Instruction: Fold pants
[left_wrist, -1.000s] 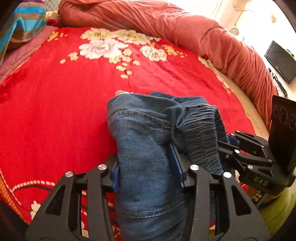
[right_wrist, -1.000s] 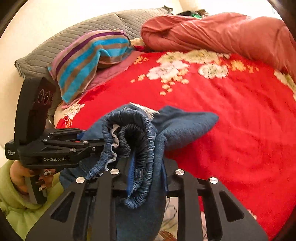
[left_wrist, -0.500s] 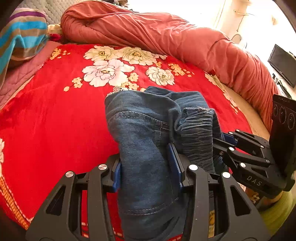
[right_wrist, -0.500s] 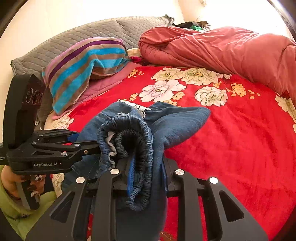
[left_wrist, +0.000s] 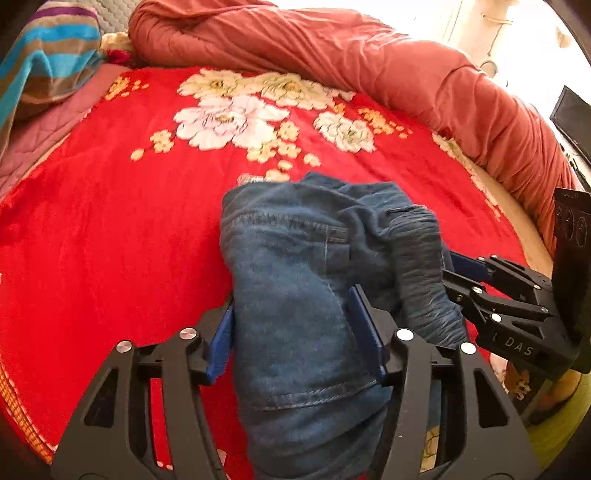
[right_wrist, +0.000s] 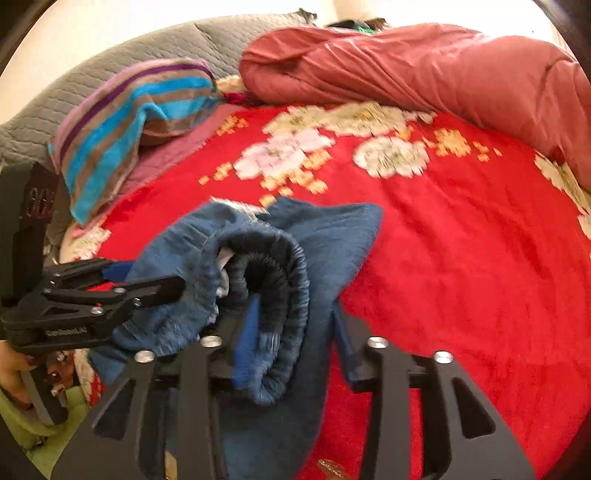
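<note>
Pants (left_wrist: 299, 295) in both tools, quilt (left_wrist: 369, 66) beyond

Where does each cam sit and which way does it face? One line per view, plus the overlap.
Left wrist: on the left gripper, looking along its fingers over the jeans toward the rolled quilt; right gripper enters at right.
Right wrist: on the right gripper, facing the striped pillow; left gripper and the person's hand at left.
Shared: jeans, red floral bedspread, quilt, pillow.
</note>
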